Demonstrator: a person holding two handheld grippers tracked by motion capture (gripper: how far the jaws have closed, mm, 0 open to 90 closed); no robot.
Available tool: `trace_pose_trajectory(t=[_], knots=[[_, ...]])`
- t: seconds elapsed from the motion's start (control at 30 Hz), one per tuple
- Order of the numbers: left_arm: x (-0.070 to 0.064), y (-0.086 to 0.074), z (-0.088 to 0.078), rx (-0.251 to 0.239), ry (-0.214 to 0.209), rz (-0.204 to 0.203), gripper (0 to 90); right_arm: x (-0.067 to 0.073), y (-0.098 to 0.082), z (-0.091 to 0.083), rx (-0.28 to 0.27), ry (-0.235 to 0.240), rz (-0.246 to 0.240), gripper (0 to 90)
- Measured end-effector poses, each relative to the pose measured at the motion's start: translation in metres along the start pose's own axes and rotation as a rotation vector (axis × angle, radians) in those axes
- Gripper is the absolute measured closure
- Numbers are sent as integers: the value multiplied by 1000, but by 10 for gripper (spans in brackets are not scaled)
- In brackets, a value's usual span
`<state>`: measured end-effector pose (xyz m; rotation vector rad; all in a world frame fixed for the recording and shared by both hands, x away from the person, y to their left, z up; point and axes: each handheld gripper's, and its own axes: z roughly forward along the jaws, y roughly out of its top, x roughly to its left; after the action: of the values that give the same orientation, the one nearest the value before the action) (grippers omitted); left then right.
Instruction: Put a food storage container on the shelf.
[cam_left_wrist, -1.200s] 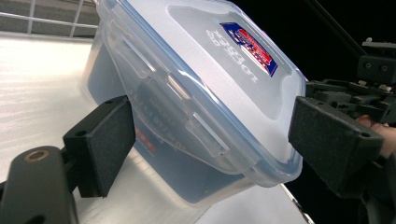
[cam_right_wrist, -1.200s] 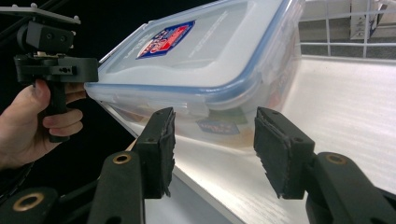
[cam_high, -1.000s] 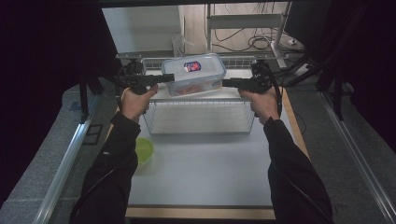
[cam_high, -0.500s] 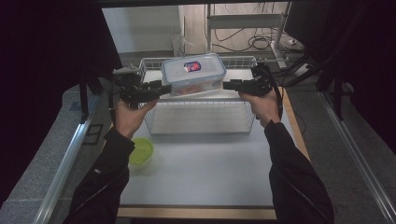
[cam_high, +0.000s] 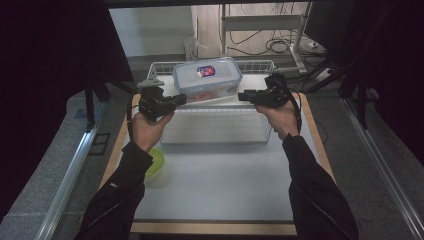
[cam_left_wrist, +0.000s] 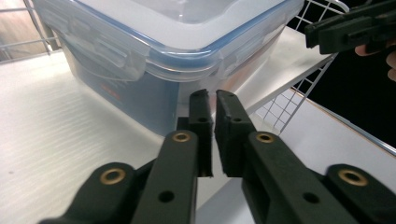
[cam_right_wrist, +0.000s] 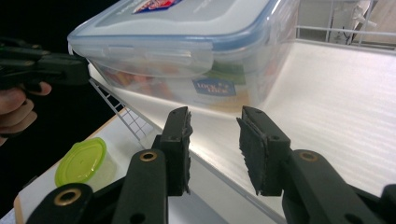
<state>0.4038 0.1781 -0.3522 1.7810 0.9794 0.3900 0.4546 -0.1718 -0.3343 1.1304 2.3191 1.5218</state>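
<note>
A clear lidded food container (cam_high: 207, 80) is sitting between the nearly closed, empty left gripper (cam_high: 181, 98) and the half-open, closing right gripper (cam_high: 243, 95).

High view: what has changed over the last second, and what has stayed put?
The left gripper let go of the lidded food box, drew back toward the table's left edge, and its jaws have just closed on nothing. The right gripper stayed beside the box, its jaws narrowing with nothing between them. The box, the wire basket under it and the green lid have not moved.
</note>
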Motion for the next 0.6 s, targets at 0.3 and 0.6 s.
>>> trace_pose_trajectory(t=[0.3, 0.6], knots=[[14, 9, 11, 31, 47, -22, 858, -4, -6, 1, 2, 6, 8, 612], [11, 13, 12, 33, 24, -11, 825, 1, -7, 1, 1, 8, -22, 595]])
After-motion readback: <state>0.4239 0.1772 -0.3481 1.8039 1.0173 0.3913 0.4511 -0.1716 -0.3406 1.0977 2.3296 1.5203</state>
